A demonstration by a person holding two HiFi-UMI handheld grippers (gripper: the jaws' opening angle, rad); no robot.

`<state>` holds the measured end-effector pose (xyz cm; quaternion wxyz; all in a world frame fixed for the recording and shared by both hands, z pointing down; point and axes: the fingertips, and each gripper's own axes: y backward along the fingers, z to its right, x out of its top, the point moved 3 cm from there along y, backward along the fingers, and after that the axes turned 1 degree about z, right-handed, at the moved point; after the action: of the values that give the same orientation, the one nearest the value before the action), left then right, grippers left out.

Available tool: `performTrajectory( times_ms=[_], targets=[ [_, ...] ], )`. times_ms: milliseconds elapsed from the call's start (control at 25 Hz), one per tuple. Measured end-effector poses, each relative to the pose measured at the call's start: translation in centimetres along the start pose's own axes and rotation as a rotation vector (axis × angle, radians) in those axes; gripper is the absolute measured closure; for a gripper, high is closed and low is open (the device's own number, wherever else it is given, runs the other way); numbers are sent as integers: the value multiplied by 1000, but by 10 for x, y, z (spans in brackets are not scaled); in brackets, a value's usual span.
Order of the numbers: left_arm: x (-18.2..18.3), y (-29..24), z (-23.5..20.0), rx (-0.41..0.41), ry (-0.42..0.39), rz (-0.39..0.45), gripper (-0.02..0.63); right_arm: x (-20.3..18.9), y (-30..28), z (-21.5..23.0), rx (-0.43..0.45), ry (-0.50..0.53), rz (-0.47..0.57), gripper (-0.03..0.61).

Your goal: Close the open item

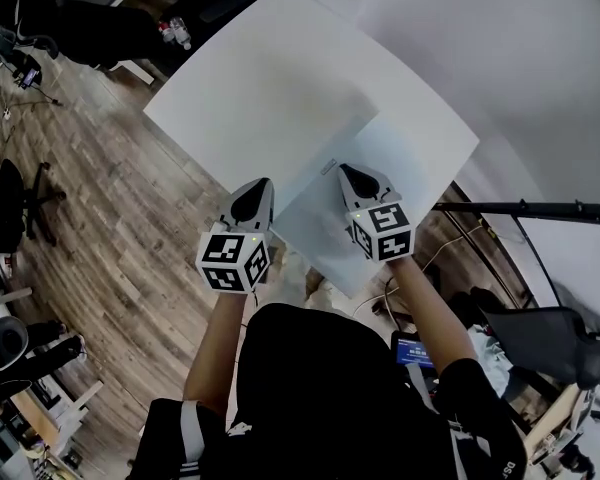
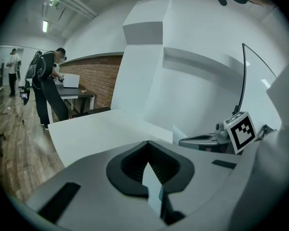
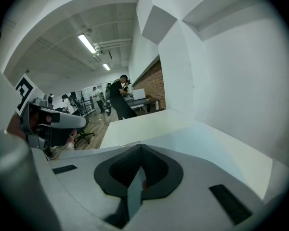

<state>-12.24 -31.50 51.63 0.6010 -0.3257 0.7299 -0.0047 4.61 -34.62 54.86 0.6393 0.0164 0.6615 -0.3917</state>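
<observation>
Both clenched, empty: left gripper (image 1: 261,187), right gripper (image 1: 347,173) | over white table (image 1: 280,78) | speck (image 1: 329,165) by right tip indistinct

The white table (image 1: 270,78) offers broad open surface ahead, free to sweep across. White panels (image 1: 500,58) close off its far side. A black pole (image 1: 520,208) juts in beside the right gripper (image 1: 346,171).
</observation>
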Motion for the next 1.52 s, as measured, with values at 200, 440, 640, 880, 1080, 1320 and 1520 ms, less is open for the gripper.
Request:
performTrajectory(
  times_ms=[200,440,640,880,1080,1320,1520],
  targets=[
    [-8,-3,-8,15,14,-19,603,-6,-9,-2,14,-4,-18,541],
    [-9,-7,-12,22,36,-28,603,-12,-21,0,28,-5,-48,541],
    [-11,-12,-15,23,55,-32,603,-17,-30,0,39,-14,-67,541],
    [-16,-18,-18,17,78,-44,603,-23,-39,-1,47,-23,-86,541],
    [-23,-21,-18,14,74,-63,603,-31,-46,2,57,-53,-96,541],
    [-30,-25,-17,8,72,-88,603,-36,-53,1,61,-48,-116,541],
    [-36,-31,-14,-16,70,-107,603,-38,-59,1,59,-36,-131,541]
  ],
)
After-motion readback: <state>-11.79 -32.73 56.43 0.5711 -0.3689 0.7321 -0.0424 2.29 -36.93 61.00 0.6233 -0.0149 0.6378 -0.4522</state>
